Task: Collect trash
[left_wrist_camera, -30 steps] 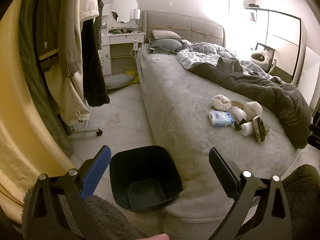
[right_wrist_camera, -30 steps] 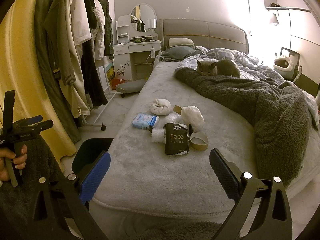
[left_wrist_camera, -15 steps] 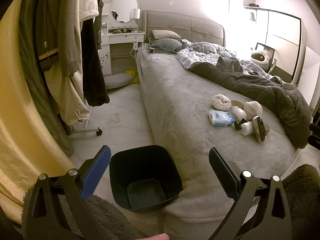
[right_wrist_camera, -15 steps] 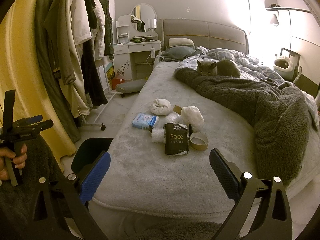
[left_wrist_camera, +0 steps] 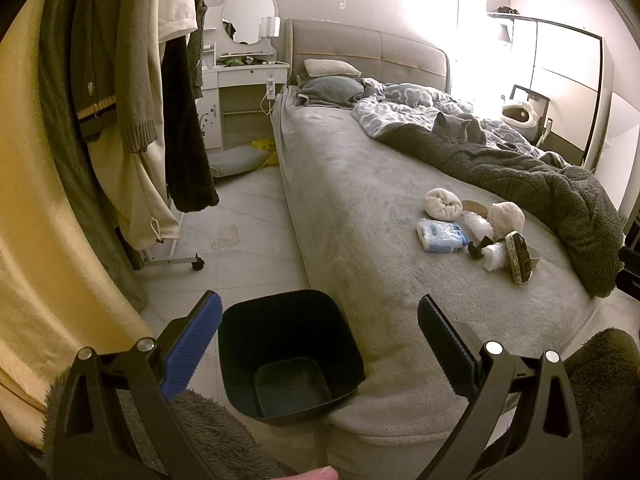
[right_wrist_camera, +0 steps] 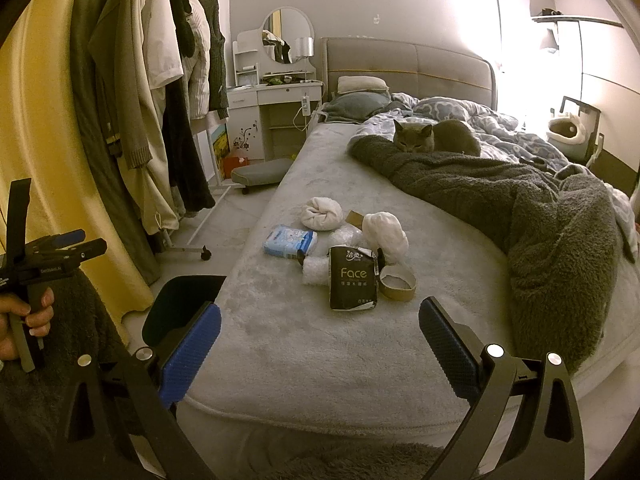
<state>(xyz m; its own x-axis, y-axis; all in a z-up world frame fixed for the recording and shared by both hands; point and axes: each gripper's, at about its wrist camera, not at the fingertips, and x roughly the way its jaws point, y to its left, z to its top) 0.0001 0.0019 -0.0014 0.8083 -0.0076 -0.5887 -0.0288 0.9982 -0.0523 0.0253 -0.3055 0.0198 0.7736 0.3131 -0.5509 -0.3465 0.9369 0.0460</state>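
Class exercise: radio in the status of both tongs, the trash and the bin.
Left tongs, right tongs open, empty. Trash pile on bed; bin empty. Cat clear.

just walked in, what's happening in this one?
A person holds a pair of tongs in each hand at the foot of a bed. Both the left tongs and right tongs are open and empty. A small pile of trash sits on the bed: a black Face tissue pack, a blue packet, a tape ring and white wads. The dark bin on the floor beside the bed looks empty. Nothing collected yet.
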